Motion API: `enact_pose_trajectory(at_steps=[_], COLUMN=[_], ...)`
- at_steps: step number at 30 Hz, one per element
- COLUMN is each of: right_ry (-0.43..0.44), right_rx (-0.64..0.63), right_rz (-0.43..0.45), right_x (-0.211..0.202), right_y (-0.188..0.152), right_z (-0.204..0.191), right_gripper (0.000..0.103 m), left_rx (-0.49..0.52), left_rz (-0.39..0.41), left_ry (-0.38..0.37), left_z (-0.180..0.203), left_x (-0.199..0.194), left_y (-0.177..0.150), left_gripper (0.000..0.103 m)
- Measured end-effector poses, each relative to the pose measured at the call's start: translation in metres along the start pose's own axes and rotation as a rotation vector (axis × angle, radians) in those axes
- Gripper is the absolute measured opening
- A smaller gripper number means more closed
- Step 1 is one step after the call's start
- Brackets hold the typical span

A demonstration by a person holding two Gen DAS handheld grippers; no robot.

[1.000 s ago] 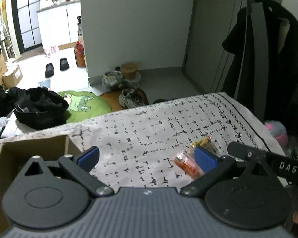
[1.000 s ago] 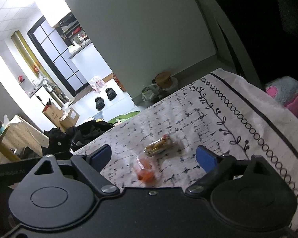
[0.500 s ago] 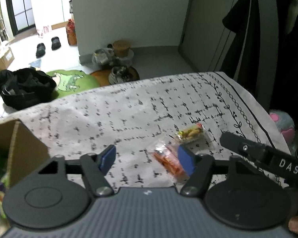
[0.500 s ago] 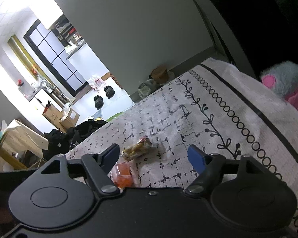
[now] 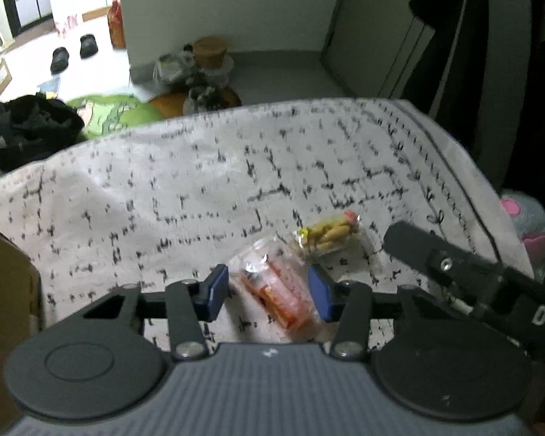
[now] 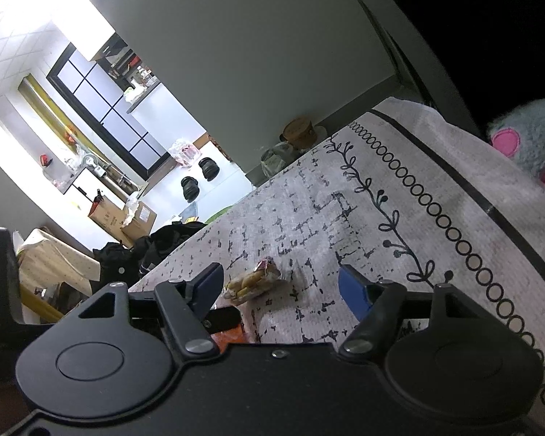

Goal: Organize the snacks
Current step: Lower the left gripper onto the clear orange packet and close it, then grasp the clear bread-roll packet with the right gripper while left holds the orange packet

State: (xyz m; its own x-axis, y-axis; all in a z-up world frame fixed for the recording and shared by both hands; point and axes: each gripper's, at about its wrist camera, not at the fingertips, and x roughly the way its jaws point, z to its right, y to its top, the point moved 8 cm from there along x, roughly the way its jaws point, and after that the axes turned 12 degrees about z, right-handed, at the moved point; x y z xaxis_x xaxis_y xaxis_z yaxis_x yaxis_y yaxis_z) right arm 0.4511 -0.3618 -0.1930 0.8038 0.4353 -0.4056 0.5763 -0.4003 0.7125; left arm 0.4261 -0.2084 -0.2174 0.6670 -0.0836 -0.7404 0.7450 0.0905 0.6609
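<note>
An orange snack packet (image 5: 276, 290) lies on the patterned tablecloth (image 5: 200, 189). My left gripper (image 5: 269, 294) is low over it, jaws closing, the packet between the blue pads. The right pad is at the wrapper's edge and the left pad (image 5: 214, 292) stands clear of it. A yellow snack packet (image 5: 330, 232) lies just beyond. In the right wrist view the yellow packet (image 6: 252, 283) sits between the closing jaws of my right gripper (image 6: 279, 290), close to the left finger and untouched. A bit of the orange packet (image 6: 229, 336) shows below it.
A cardboard box (image 5: 3, 309) stands at the table's left. A pink and grey plush toy (image 5: 527, 225) lies past the cloth's right edge. Beyond the table's far edge, a black bag (image 5: 29, 134), a green cushion (image 5: 120, 112) and shoes are on the floor.
My left gripper moved right and down from the box to the orange packet, and its jaws narrowed around it. My right gripper came nearer the yellow packet, jaws narrowing a little.
</note>
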Motion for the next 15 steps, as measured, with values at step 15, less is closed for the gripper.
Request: enact_pose_trajectory(at_steps=[15], right_ry=[-0.022], right_rx=[-0.197], right_rz=[0.016], right_x=[0.018], right_y=[-0.001], right_z=[-0.029], right_gripper=[0.089], left_rx=[-0.009], left_rz=[0.066], left_ry=[0.099], left_z=[-0.042], left_x=[-0.018], left_y=[0.004], left_gripper=[0.018])
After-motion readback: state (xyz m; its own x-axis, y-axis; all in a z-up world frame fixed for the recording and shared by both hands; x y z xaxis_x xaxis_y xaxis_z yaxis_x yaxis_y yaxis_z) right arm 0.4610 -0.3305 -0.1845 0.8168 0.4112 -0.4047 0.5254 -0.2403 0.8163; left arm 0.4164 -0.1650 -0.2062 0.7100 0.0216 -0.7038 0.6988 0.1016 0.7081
